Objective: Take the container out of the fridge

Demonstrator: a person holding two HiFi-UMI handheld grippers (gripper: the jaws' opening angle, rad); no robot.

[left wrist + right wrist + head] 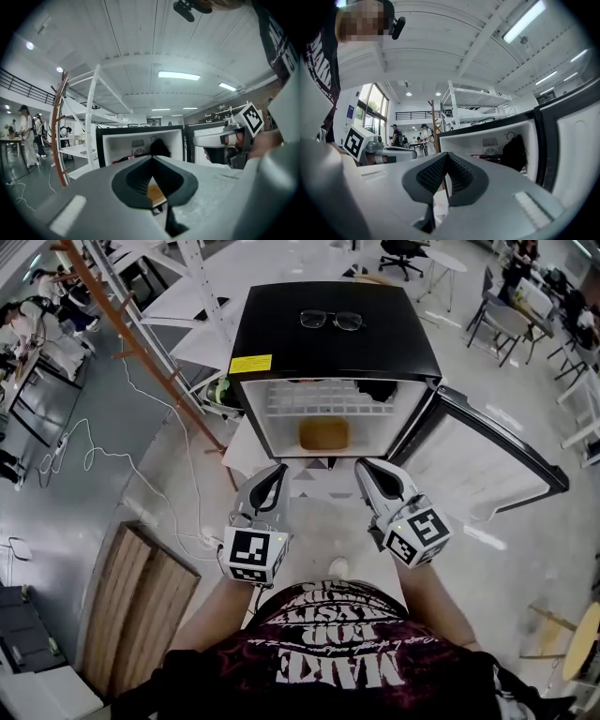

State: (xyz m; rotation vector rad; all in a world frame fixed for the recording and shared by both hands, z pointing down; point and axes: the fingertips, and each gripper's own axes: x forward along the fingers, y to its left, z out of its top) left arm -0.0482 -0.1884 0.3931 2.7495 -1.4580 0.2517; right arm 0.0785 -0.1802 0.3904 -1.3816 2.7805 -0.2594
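By my reading the task has barely begun. The fridge [330, 352] stands with its door [483, 451] swung wide, so the way in is clear. The container [323, 435], a tan tub, sits low inside under the wire shelf [323, 397], untouched. The left gripper [277, 476] and the right gripper [367, 471] hover side by side just outside the opening, each with its jaws pressed together and nothing between them. What is left is to open a gripper, reach in, close on the container and bring it out. Only the head view shows the glasses [331, 321] on the fridge top and how both grippers stand short of the opening. The left gripper view catches the container only as a tan sliver below its jaw tips, and the right gripper view does not show it at all. Both gripper views look level into the fridge and show a round vent [491, 151] on the back wall, which the head view hides, and a dark bundle [515, 152] on the shelf.
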